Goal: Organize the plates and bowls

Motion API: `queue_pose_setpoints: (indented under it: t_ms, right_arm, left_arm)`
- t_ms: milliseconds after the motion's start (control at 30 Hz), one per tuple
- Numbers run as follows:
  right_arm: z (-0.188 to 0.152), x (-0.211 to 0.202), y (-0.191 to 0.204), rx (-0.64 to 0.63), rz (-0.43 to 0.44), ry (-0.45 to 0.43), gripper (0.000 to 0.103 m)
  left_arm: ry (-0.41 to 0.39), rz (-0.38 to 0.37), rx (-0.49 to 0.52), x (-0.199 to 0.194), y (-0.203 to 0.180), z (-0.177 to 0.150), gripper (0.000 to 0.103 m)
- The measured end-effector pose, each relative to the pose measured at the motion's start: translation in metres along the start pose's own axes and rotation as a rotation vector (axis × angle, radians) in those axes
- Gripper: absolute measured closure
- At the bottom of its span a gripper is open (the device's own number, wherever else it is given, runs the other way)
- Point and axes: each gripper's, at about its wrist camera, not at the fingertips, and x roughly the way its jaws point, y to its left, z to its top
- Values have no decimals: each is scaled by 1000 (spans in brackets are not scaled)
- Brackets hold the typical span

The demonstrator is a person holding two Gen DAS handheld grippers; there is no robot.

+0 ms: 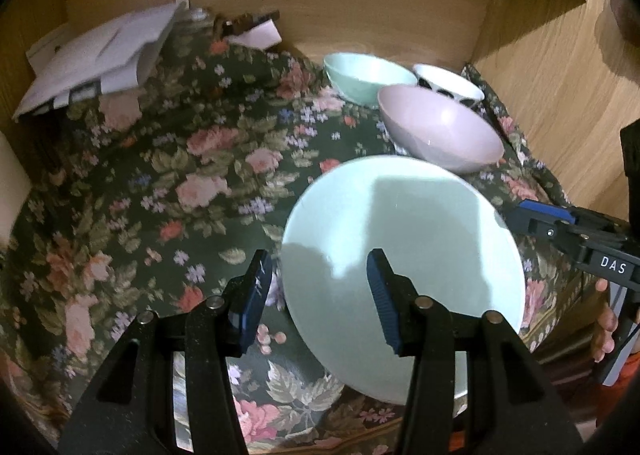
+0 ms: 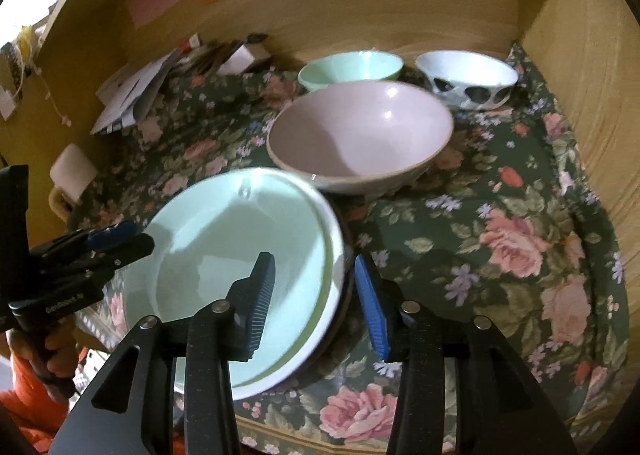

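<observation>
Right wrist view shows our right tool (image 2: 316,301) parted astride the mint plate's (image 2: 240,255) rim at lower left, pads seemingly clear, our left tool (image 1: 318,297) likewise apart, gripping nothing; stacking plates looks underway, next nesting the pink bowl (image 2: 360,135).

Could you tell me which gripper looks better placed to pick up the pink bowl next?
Probably the right gripper: the pink bowl sits just ahead of its open jaws, beyond the mint plate. The left gripper hangs over the plate's far side.
</observation>
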Motion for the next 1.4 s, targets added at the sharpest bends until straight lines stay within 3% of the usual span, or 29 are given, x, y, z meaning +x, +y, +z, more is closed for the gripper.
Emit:
queue_pose_setpoints:
  t_ms: [333, 533, 667, 1167, 1300, 1400]
  right_arm:
    - [31, -18, -16, 13, -59, -112, 43]
    - [49, -15, -26, 14, -95, -148, 33]
    - [59, -8, -35, 17, -111, -149, 32]
    - [76, 39, -70, 58, -132, -97, 32]
    - [76, 51, -78, 72, -121, -74, 33]
    - [76, 60, -84, 90, -98, -50, 43]
  left_arm:
    - [-60, 24, 44, -12, -7, 45, 35]
    - [-65, 0, 59, -1, -13, 77, 26]
    - [-64, 1, 82, 13, -21, 93, 23]
    - [45, -54, 133, 92, -45, 121, 24]
    - [72, -54, 130, 110, -48, 124, 33]
    - [100, -63, 122, 123, -49, 124, 40]
